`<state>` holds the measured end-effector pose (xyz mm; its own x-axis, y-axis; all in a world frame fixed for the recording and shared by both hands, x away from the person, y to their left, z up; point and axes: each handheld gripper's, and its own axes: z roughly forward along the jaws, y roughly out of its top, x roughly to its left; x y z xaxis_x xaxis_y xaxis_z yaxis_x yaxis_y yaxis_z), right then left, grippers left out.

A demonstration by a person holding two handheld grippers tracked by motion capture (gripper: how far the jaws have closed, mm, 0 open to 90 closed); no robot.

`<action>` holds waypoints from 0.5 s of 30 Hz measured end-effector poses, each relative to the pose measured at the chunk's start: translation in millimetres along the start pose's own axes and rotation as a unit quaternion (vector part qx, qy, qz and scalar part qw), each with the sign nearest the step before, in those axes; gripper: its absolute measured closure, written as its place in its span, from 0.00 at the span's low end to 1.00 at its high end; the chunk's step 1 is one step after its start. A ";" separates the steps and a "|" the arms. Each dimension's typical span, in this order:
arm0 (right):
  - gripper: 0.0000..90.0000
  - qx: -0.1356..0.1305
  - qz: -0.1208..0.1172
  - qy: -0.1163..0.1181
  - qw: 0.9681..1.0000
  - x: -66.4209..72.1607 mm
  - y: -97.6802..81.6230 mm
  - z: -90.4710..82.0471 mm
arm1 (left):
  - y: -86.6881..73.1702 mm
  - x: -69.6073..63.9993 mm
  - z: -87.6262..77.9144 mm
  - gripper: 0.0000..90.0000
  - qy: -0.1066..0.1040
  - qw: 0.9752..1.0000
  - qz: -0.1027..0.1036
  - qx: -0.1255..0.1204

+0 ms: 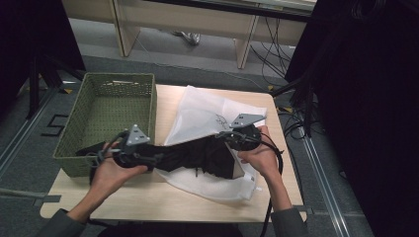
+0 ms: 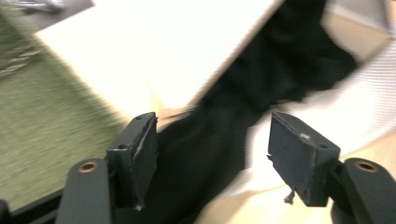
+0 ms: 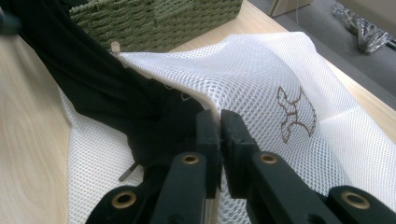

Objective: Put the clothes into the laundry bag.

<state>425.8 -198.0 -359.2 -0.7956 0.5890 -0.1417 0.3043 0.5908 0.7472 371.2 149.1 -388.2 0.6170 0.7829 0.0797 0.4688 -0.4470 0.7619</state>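
Pale wooden table (image 1: 148, 200), set on grey floor, with a green woven basket (image 1: 106, 111) on its left part. Beside the basket, a white mesh bag (image 1: 207, 116) lying flat across the middle, a brown outline mark on its upper face (image 3: 294, 114). Spilling from the bag's open edge, a black garment (image 1: 197, 155), stretched leftward over the table toward the basket's near corner; part inside the bag, part out.

At the right, right gripper (image 3: 219, 128), held in a hand (image 1: 259, 158), jaws pressed together on the bag's edge with the garment just beside them on the left. At the left, left gripper (image 2: 212, 154), cupped in the other hand (image 1: 111, 170), jaws wide apart with the garment passing between them; touching or not, cannot tell, the left gripper view being blurred. Grey three-cornered plates on top of both. Near the garment inside the bag, a small dark zipper pull (image 3: 128, 171).
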 end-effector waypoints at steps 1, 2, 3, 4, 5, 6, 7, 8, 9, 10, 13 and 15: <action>0.97 0.000 -0.001 0.001 1.000 0.1 -0.1 0.3 | -2.6 6.5 -0.4 0.36 0.001 1.000 -0.012 0.003; 0.97 0.000 -0.001 0.000 1.000 0.2 0.0 0.6 | -5.3 12.7 -0.6 0.36 0.003 1.000 -0.019 0.009; 0.97 -0.002 -0.001 -0.006 1.000 0.6 -0.1 0.8 | -7.7 16.6 -0.2 0.36 0.007 1.000 -0.024 0.014; 0.97 0.001 0.003 -0.002 1.000 0.9 -0.1 0.8 | -10.9 22.1 1.3 0.36 0.002 0.999 -0.031 0.018; 0.97 0.001 0.002 -0.003 1.000 0.7 0.0 0.9 | -14.0 26.0 2.7 0.37 -0.004 0.999 -0.041 0.019; 0.97 0.001 0.002 -0.002 1.000 0.6 0.0 0.9 | -16.8 29.7 4.3 0.38 -0.023 0.998 -0.061 0.018; 0.97 -0.002 -0.002 -0.004 1.000 0.1 0.0 0.6 | -19.4 33.1 5.1 0.43 -0.047 0.996 -0.076 0.015; 0.97 -0.001 -0.003 -0.003 1.000 -0.3 0.0 0.5 | -21.1 34.6 4.4 0.51 -0.066 0.995 -0.081 0.011; 0.97 -0.002 -0.001 -0.004 1.000 0.1 -0.2 0.7 | -22.5 34.5 4.4 0.59 -0.079 0.993 -0.086 0.000; 0.97 -0.001 0.004 -0.006 1.000 1.3 -0.4 0.5 | -23.0 34.6 3.8 0.67 -0.087 0.992 -0.087 0.000; 0.97 0.001 0.002 -0.001 1.000 0.5 0.1 1.0 | -21.4 32.5 1.4 0.81 -0.092 0.993 -0.077 -0.004; 0.97 0.001 0.001 -0.003 1.000 0.9 0.1 0.5 | -18.5 30.4 -1.9 0.93 -0.084 0.994 -0.072 -0.009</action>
<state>425.3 -197.1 -359.5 -0.7915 0.5940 -0.1440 0.3077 0.5908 0.7458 380.0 182.0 -398.7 0.6423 0.7540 -0.1377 0.5487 -0.3269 0.7695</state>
